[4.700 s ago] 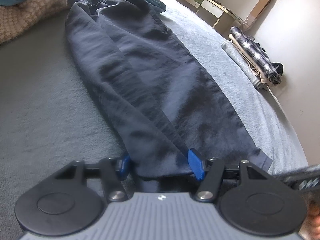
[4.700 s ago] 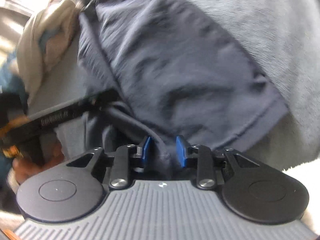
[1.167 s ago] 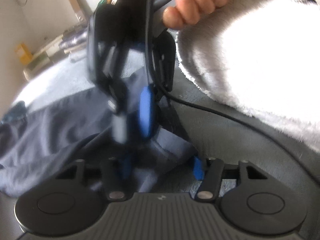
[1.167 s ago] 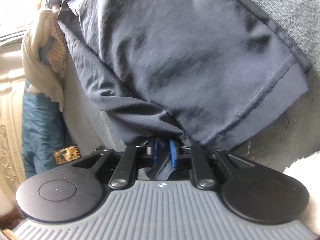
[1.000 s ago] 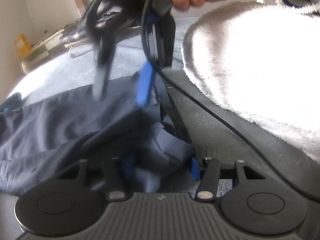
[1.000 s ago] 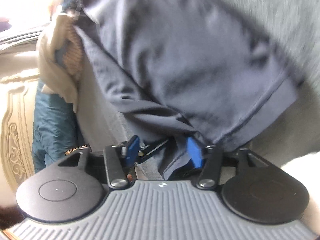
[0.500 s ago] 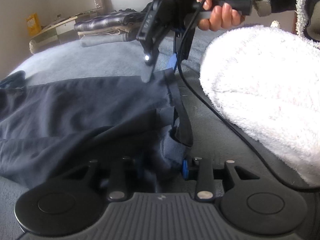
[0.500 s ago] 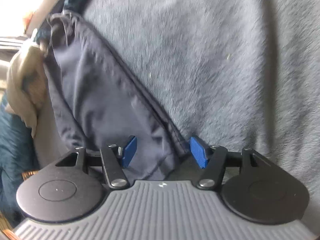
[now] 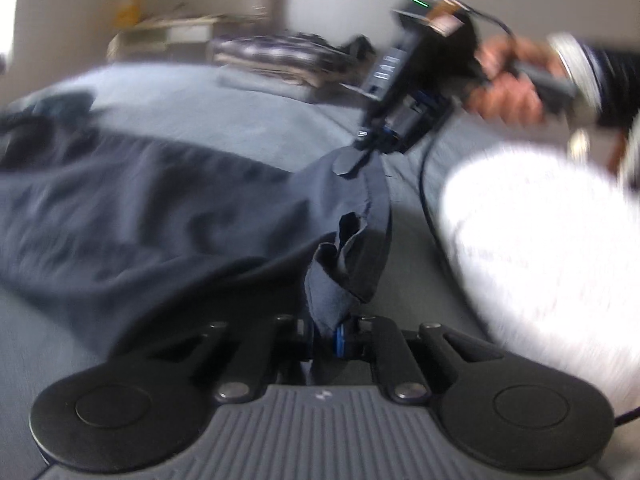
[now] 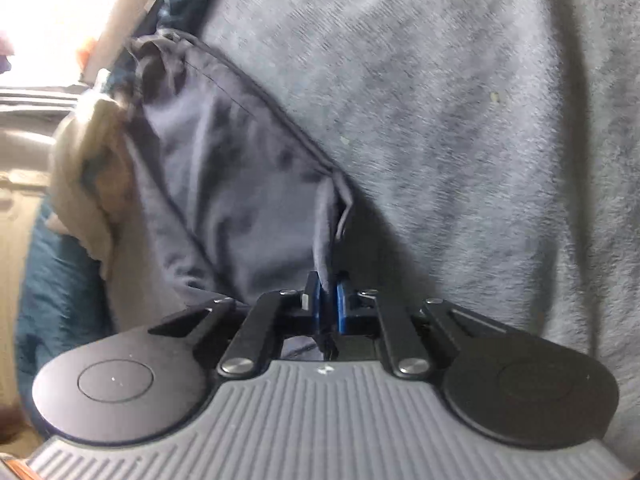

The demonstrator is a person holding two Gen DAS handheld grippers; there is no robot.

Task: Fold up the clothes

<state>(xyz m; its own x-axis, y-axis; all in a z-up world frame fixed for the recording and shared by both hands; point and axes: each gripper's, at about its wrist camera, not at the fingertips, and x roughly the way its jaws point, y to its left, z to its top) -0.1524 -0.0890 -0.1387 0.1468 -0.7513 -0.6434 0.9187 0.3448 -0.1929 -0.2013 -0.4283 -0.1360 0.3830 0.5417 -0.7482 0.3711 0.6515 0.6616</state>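
Left gripper [image 9: 326,330]: jaws closing, navy trousers [image 9: 160,216] hem corner pinched between the pads. Right gripper [image 10: 328,306]: jaws closing, other hem edge pinched. Trousers are spread along the grey blanket [image 10: 460,120]. Folded clothes stack [image 9: 272,58] is seen beyond.

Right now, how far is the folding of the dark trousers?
Done: a folded pile lies at the far edge of the bed. In hand: the left gripper and the right gripper are closing on the hem of the trousers. Left: the trousers lie spread long, not yet folded.
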